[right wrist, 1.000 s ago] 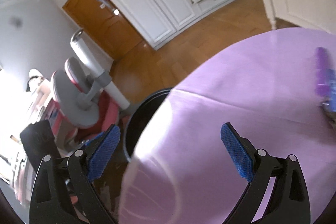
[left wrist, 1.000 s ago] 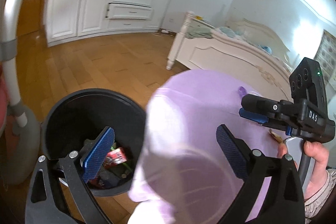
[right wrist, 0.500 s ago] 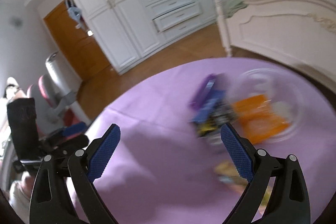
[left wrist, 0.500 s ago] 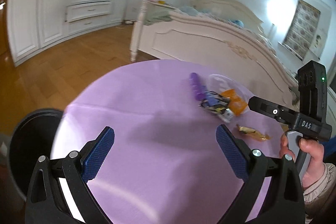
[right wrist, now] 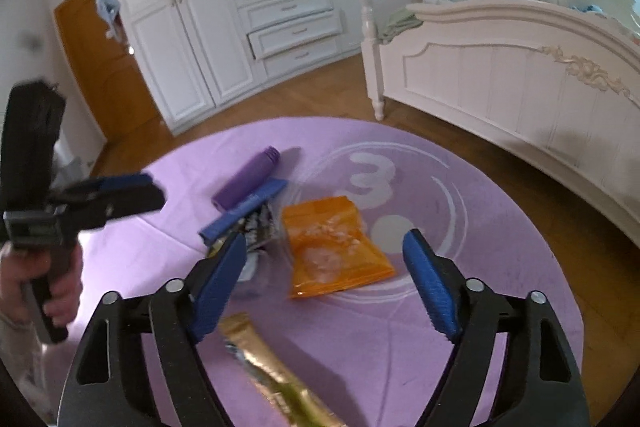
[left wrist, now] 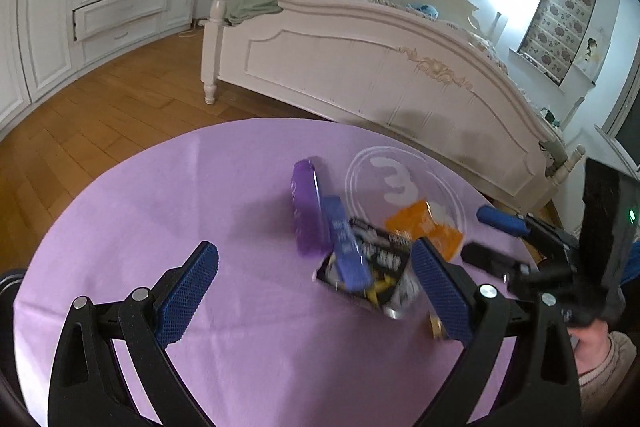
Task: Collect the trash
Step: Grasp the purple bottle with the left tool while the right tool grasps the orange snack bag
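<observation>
Right wrist: bed (right wrist: 520, 67) and wardrobe (right wrist: 240, 7) stand beyond table (right wrist: 500, 227).

- We see the wrappers clustered on the round table (right wrist: 480, 307), mid-top.
- The tube (right wrist: 248, 179) lies farthest left, a flat stick pack (right wrist: 244, 209) touching it.
- The zip pouch (right wrist: 332, 247) lies right of them; a long sachet (right wrist: 276, 375) nearest.
- The bed (right wrist: 500, 67) stands beyond, right.

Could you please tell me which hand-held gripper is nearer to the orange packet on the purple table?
Right. The right hand-held gripper, jaws closing with nothing pinched, frames the orange packet just ahead. The left hand-held gripper sits farther back, beyond the black snack wrapper.
</observation>
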Tool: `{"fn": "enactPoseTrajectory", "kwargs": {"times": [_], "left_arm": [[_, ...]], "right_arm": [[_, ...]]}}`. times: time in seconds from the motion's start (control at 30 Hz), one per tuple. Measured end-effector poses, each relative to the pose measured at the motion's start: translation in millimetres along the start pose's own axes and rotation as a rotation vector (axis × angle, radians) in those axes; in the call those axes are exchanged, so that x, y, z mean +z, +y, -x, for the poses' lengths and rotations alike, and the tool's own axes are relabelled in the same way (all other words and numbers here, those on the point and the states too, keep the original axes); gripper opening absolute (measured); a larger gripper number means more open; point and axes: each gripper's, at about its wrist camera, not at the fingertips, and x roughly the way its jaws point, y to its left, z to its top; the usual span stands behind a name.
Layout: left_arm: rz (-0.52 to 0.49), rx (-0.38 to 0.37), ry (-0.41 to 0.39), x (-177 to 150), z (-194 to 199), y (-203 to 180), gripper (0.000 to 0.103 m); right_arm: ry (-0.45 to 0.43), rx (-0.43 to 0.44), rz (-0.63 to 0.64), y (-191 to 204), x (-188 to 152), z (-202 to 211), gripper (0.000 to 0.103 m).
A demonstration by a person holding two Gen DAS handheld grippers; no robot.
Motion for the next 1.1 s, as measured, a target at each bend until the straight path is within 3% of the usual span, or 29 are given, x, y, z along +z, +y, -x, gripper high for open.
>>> {"fn": "enactPoseTrajectory", "kwargs": {"times": [0.1,0.23,0.37,0.67,1.0,1.03,1.1], "left_arm": [[-0.006,0.008,0.014,9.7,-16.9,-1.1,0.093],[-0.006,0.014,0.061,17.4,-41.2,1.7,0.077],[-0.01,0.02,0.108,18.1,-60.6,3.9,0.059],[-0.057,0.086,0.092,16.9,-62.9,1.7,0.026],[-0.029,0.056,0.078,9.3,-44.4,7.2,0.025],[-0.025,0.054,0.07,7.7,-38.5,7.9,0.025],[-0.019,0.048,0.053,6.3,-26.3,8.7,0.025]], "right_arm": [[0.036,-0.001,0.026,-2.5,2.0,-12.0,0.078],[0.099,0.004,0.054,-5.5,3.7,-32.3,0.077],[0.143,0.0,0.073,-6.9,3.3,-45.2,0.07],[0.159,-0.026,0.129,-0.1,3.7,-55.0,0.055],[0.13,0.038,-0.013,-18.9,2.9,-36.9,0.038],[0.118,0.043,-0.027,-19.6,2.7,-32.2,0.031],[0.099,0.055,-0.055,-19.8,2.7,-23.1,0.027]]}}
